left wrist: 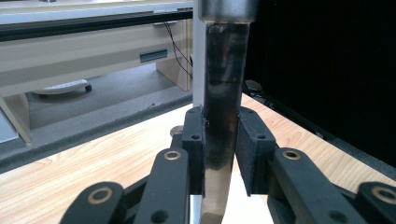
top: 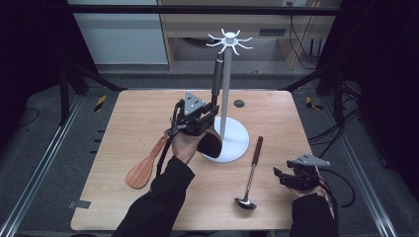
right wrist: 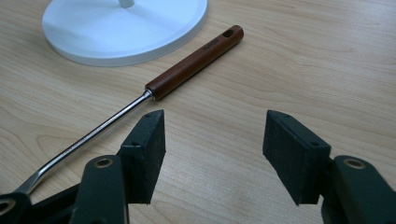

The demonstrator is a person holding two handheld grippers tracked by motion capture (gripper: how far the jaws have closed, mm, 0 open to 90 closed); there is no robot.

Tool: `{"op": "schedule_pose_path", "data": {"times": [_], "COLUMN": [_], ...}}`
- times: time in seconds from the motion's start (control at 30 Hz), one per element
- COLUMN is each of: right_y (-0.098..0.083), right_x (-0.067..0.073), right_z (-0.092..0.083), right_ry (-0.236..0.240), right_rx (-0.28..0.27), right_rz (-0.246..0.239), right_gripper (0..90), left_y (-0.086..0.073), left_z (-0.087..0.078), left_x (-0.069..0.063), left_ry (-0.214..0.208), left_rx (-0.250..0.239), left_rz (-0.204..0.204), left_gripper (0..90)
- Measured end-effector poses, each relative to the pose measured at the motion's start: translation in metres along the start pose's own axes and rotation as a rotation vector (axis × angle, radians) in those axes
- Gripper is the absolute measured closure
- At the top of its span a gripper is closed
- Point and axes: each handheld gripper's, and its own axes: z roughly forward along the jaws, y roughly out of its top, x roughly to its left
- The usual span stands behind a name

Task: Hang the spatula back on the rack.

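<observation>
A black utensil (top: 217,74) with a grey handle and a dark rounded head stands upright beside the pole of a white hook stand (top: 226,94). My left gripper (top: 211,109) is shut on its dark flat shaft (left wrist: 223,93), the pads pressing both sides in the left gripper view (left wrist: 220,149). The handle's top reaches up close under the stand's ring of hooks (top: 229,41). A metal ladle (top: 253,170) with a brown wooden handle (right wrist: 196,60) lies on the table right of the stand's base (right wrist: 126,28). My right gripper (top: 277,176) rests beside it, open and holding nothing (right wrist: 212,149).
A wooden spatula (top: 143,168) lies on the table left of my left forearm. The stand's round white base (top: 239,143) sits mid-table. A small dark round hole (top: 239,103) marks the tabletop behind the stand. Black frame bars flank the table.
</observation>
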Motion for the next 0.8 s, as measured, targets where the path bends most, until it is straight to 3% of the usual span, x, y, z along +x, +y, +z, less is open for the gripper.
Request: {"op": "schedule_pose_path", "data": {"times": [0.7, 0.8], "right_y": [0.0, 0.001], "right_x": [0.0, 0.001], "right_z": [0.0, -0.001], "right_ry": [0.005, 0.007], "right_rx": [-0.002, 0.001], "right_rz": [0.004, 0.007], "right_gripper": [39.2, 39.2], "left_y": [0.002, 0.003], "left_z": [0.015, 0.012], "left_x": [0.003, 0.004], "left_ry": [0.009, 0.011], "left_rx": [-0.007, -0.018], "left_rz": [-0.012, -0.01], "left_gripper": [73.4, 68.8]}}
